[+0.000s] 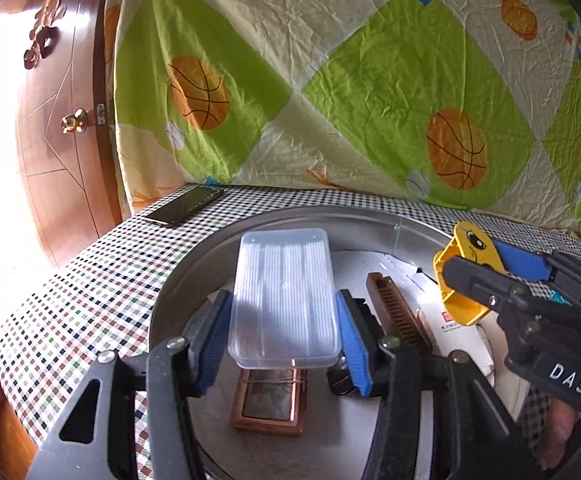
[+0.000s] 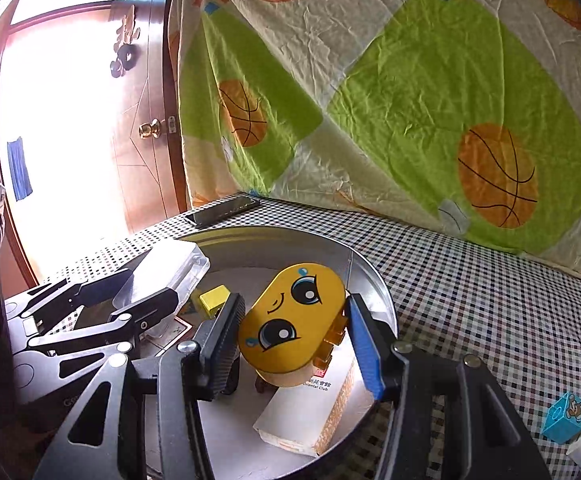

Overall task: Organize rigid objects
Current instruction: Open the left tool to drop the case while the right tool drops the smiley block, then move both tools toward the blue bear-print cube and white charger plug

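Hovering over a round metal tray low in frame, left tongs clamped on a clear plastic box, right tongs gripping a yellow cartoon-face case, checked tabletop beneath.

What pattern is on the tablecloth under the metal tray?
A small multicoloured check on white, on the tablecloth; clearest in the right wrist view.

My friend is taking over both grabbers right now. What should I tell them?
Left gripper: shut on the clear plastic box, held over the round metal tray.
Right gripper: shut on the yellow face box, also over the tray.
In the tray: wooden frame, brown comb, white carton, small yellow block.
Outside it: blue cube, phone.
Left: set both boxes down.
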The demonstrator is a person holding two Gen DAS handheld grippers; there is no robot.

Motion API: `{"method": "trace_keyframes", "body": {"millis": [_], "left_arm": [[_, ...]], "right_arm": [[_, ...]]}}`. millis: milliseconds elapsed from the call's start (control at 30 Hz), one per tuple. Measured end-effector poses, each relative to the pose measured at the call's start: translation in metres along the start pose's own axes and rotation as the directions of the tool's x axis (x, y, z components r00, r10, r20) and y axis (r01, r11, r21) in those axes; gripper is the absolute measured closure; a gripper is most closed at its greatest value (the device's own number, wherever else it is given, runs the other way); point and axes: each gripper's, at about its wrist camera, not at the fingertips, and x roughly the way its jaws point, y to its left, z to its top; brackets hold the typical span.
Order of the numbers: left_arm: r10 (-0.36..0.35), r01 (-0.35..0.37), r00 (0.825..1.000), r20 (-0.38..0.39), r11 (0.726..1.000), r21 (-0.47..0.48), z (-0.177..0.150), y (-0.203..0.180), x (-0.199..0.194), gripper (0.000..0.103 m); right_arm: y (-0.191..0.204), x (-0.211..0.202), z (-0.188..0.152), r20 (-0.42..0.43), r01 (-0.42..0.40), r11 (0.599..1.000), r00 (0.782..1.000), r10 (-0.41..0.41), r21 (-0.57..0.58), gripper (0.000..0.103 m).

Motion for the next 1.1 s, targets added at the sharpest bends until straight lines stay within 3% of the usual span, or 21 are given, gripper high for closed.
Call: {"method": "trace_keyframes", "body": {"millis": [200,267,333,400,567,833,1100], "left_arm": [[0.018,-0.018,1.000,-0.016,1.000,0.003,-0.002,0.005,0.004,0.051],[0.032,-0.032,0.999,-0.019,0.999,0.015,-0.001,0.004,0.003,0.043],[0.051,-0.051,0.999,-0.008,0.999,0.014,0.000,0.004,0.000,0.028],[0.065,-0.065,0.998,0.004,0.998,0.008,0.002,0.007,-0.004,0.023],[0.091,-0.091,0.995,0.026,0.995,-0.029,0.005,0.013,-0.013,0.004],[0.072,-0.068,0.996,0.056,0.996,-0.064,0.010,0.004,-0.026,0.000],[-0.018,0.022,0.996,0.086,0.999,-0.037,0.011,-0.037,-0.041,0.000]], "right_arm": [[0.002,0.011,0.004,-0.030,-0.016,1.000,0.999,0.016,0.001,0.048],[0.002,0.013,0.005,-0.031,-0.018,1.000,0.999,0.018,0.007,0.048],[0.002,0.012,0.006,-0.028,-0.019,1.000,0.999,0.019,0.009,0.043],[0.000,0.009,0.007,-0.013,-0.008,1.000,1.000,0.008,0.012,0.036],[-0.010,-0.010,0.009,0.029,0.013,0.999,0.999,-0.014,0.045,0.032],[-0.032,-0.052,0.001,0.066,0.024,0.998,0.997,-0.028,0.059,0.030],[-0.063,-0.091,-0.022,0.082,0.066,0.992,0.994,-0.075,0.106,0.029]]}}
